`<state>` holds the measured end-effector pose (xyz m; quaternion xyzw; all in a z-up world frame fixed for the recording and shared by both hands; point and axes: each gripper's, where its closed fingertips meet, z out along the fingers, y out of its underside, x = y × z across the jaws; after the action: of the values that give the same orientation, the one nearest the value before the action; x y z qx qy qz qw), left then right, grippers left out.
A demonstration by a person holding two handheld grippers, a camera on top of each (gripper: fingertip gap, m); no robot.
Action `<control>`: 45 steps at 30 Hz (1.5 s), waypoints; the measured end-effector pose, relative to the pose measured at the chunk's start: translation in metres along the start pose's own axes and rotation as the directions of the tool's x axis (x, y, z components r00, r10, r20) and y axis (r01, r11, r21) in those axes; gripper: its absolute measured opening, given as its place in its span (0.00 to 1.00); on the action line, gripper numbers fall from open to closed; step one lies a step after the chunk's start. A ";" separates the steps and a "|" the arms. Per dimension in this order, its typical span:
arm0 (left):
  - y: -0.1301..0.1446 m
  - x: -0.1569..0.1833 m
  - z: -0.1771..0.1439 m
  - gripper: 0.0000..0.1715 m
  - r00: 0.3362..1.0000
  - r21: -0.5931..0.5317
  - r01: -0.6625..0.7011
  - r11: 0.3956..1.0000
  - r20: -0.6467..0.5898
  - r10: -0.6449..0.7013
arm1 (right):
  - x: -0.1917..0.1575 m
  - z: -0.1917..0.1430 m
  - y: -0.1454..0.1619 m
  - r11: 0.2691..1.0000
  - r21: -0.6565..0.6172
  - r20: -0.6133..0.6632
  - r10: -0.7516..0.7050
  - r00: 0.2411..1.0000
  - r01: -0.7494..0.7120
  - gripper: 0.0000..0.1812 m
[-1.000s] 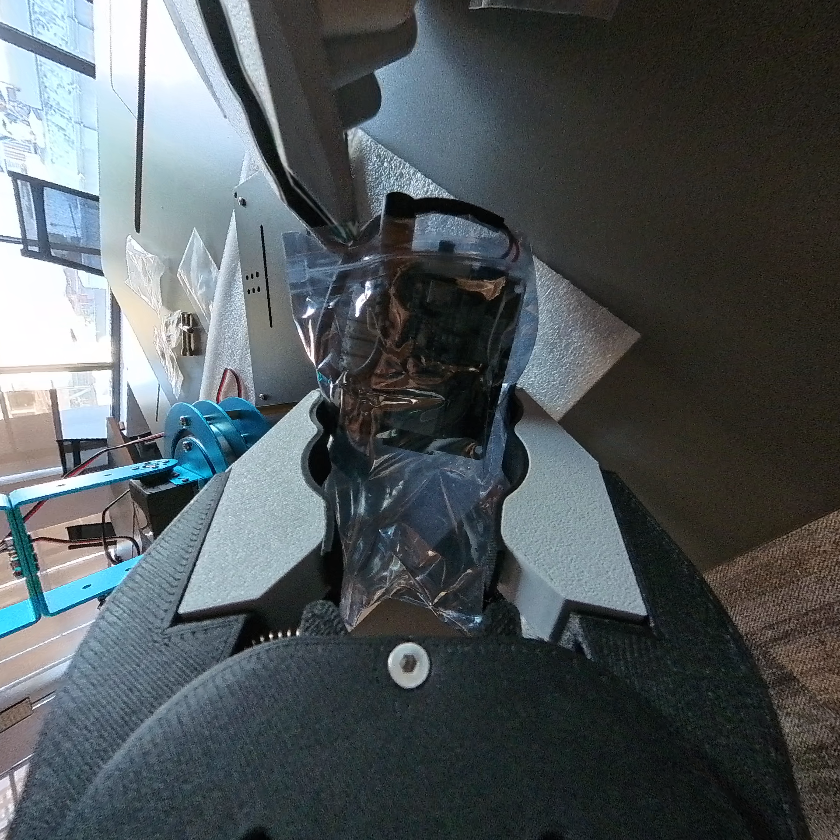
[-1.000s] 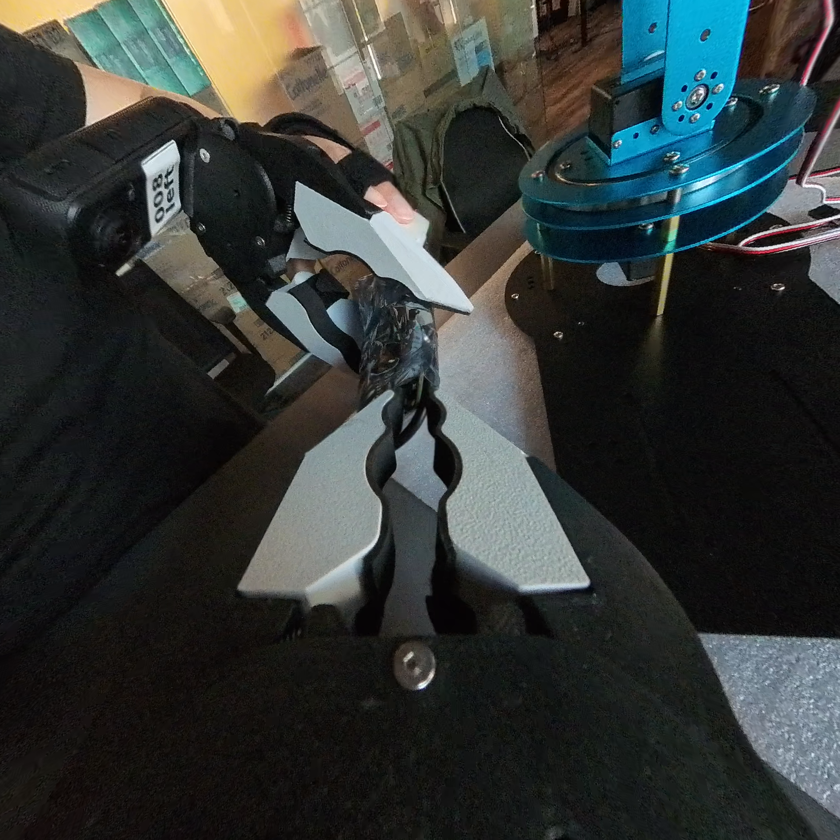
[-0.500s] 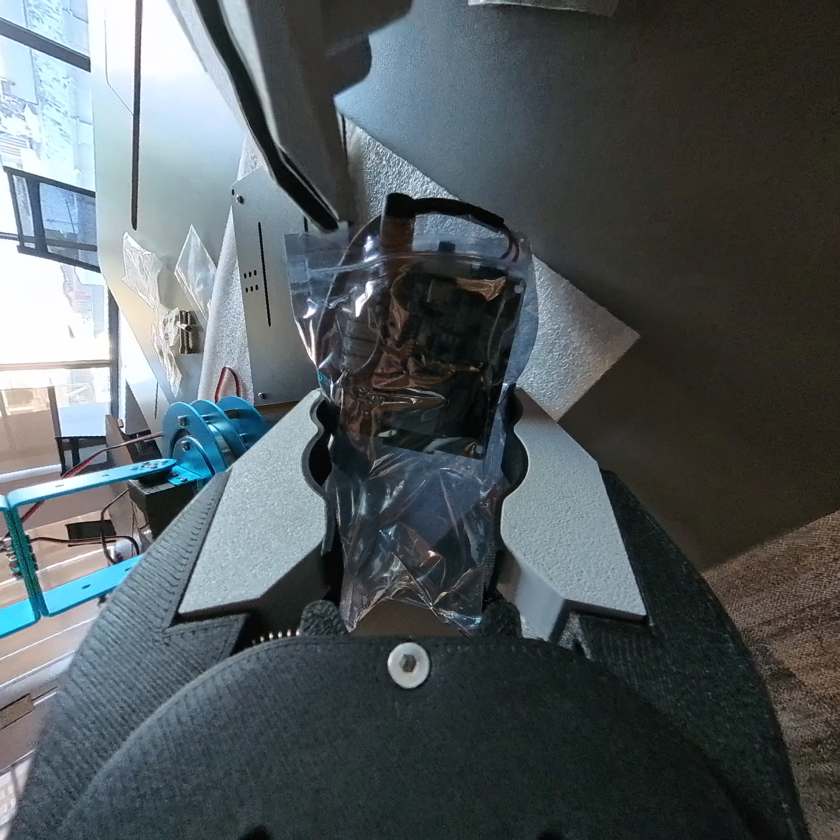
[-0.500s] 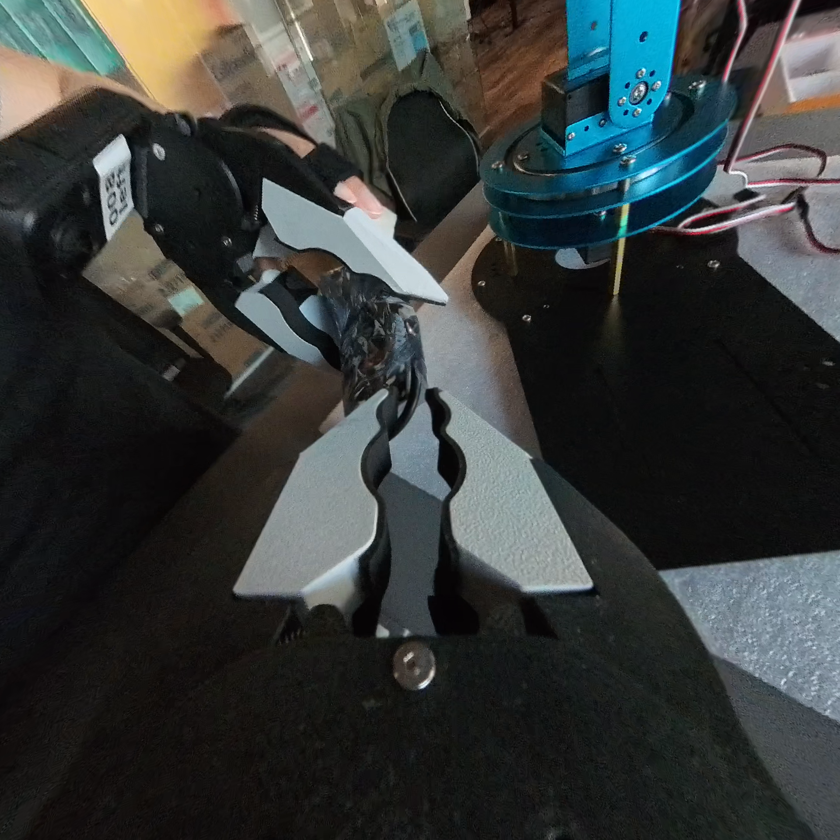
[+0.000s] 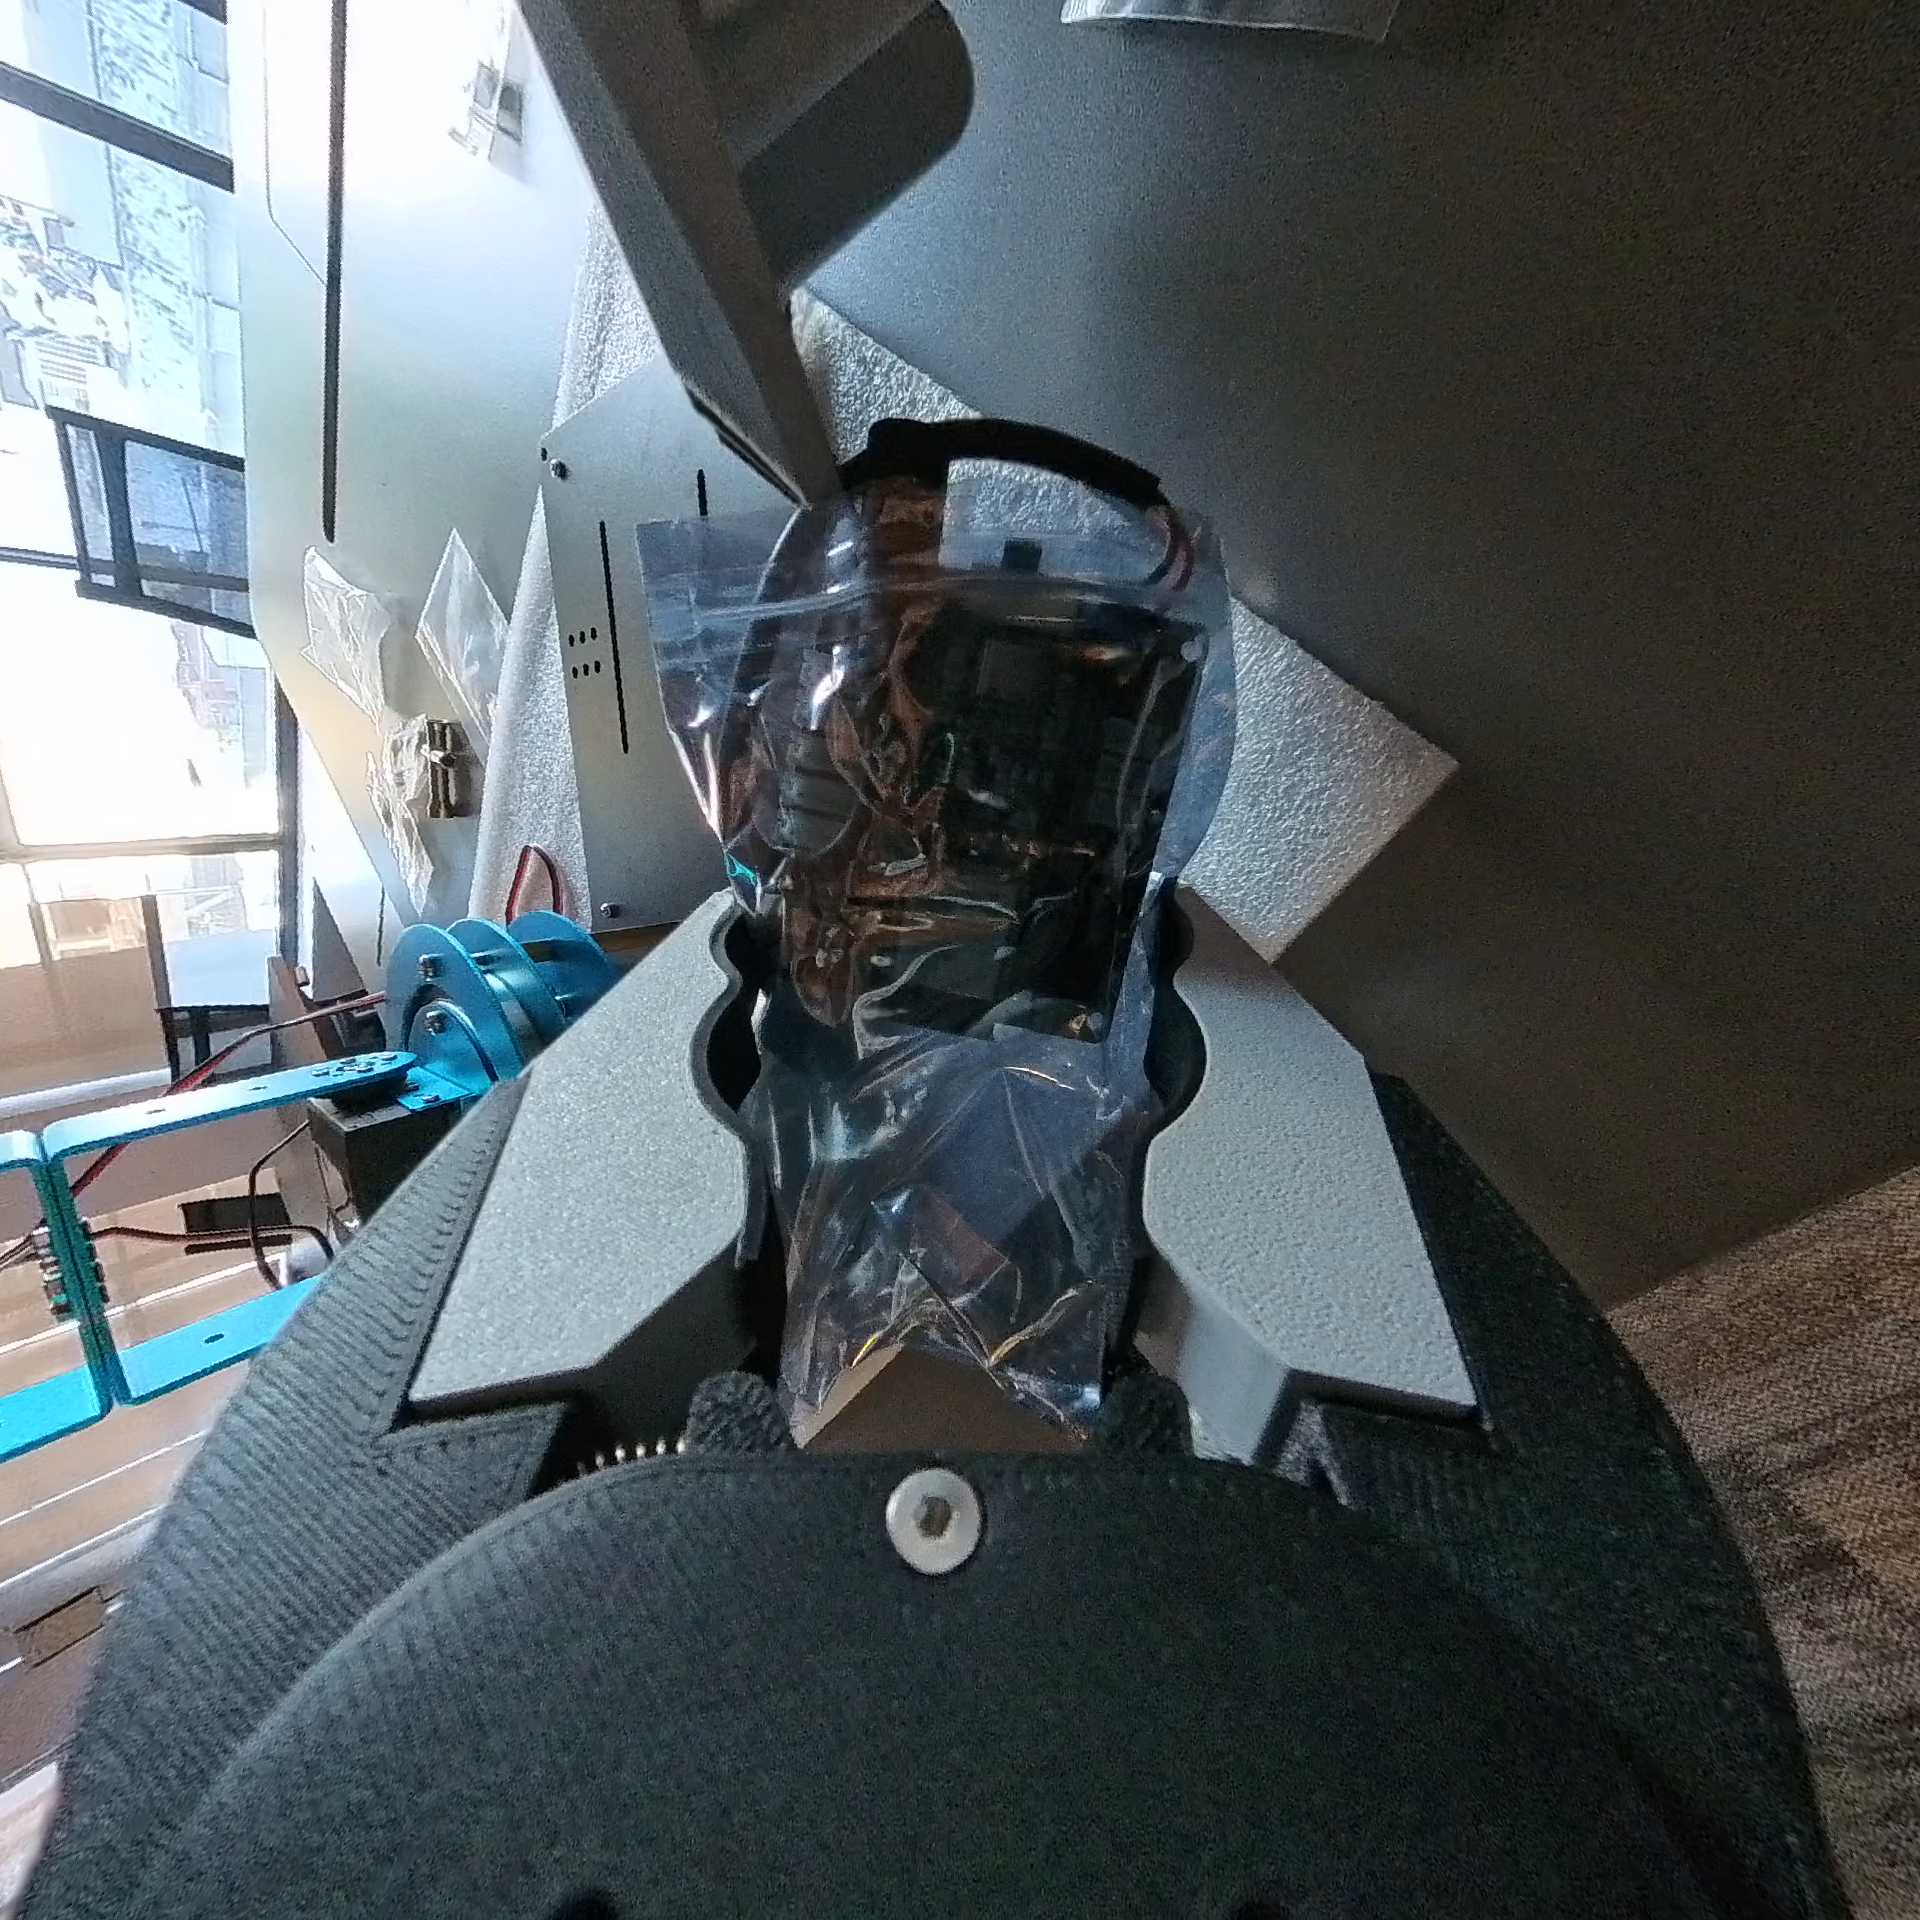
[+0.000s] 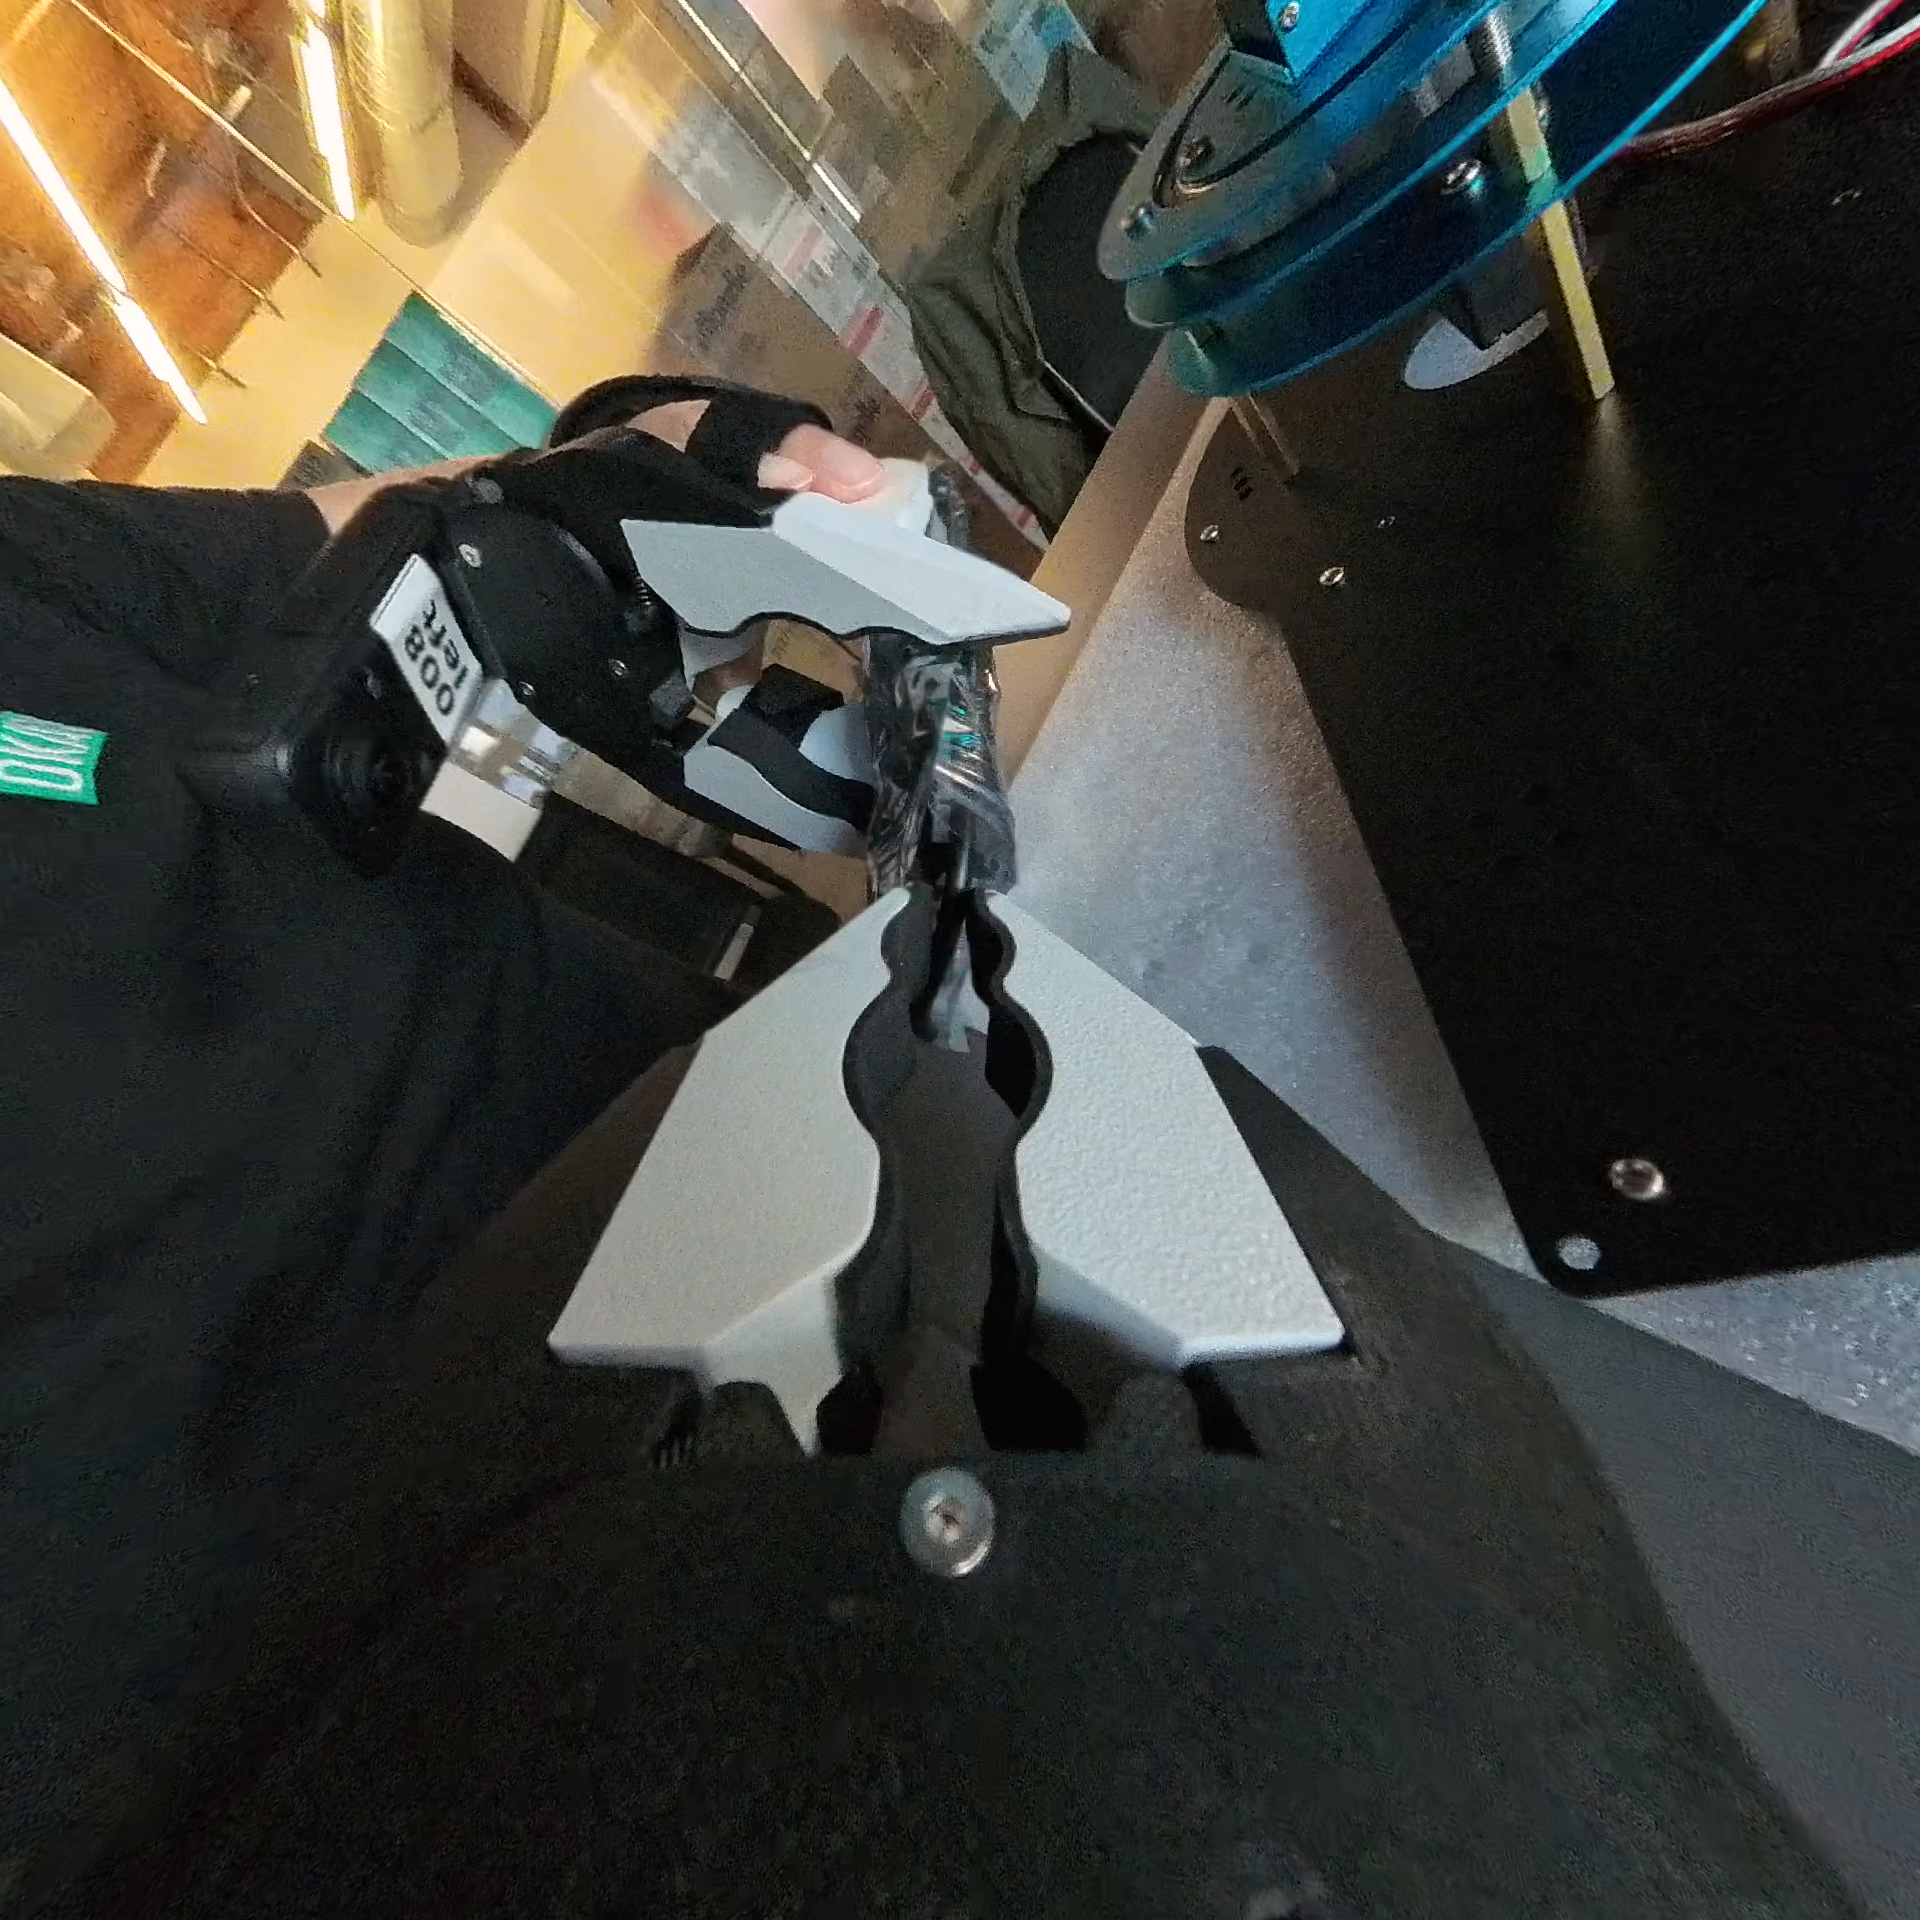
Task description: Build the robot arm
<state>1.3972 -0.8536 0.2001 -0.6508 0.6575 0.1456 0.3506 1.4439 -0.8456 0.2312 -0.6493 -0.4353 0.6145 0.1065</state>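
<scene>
- Now the left claw (image 5: 951, 935) is clenched on a clear bag (image 5: 935, 831) holding a dark board
- Right claw (image 6: 940, 914) pinches the black wire (image 6: 951, 883) at the bag's mouth, above the worktop (image 6: 1195, 831)

Blown-out window (image 5: 94, 644) glare at left; dim shadowed foreground; fisheye bending at edges; right view's background blurred.

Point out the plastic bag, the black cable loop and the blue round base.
plastic bag (image 5: 956, 831), left wrist view, its crinkled middle.
black cable loop (image 5: 1049, 442), left wrist view, top of the arc.
blue round base (image 6: 1382, 197), right wrist view, disc rim.
</scene>
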 end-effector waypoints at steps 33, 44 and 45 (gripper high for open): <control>0.000 0.002 0.001 0.42 1.000 0.005 0.005 1.000 -0.021 -0.005 | 0.012 0.011 0.000 0.987 -0.008 -0.054 0.159 0.986 -0.160 0.07; -0.005 0.002 0.000 0.42 0.998 0.030 -0.066 0.997 0.015 0.066 | -0.004 0.004 0.006 0.956 -0.063 0.218 0.294 0.931 -0.287 0.05; -0.005 0.002 0.000 0.42 0.997 0.034 -0.070 0.997 0.016 0.069 | -0.006 0.003 0.006 0.961 -0.080 0.231 0.275 0.933 -0.264 0.06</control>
<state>1.4024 -0.8556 0.2003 -0.6203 0.6795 0.1512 0.3614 1.4445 -0.8552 0.2305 -0.6261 -0.3664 0.6866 -0.0477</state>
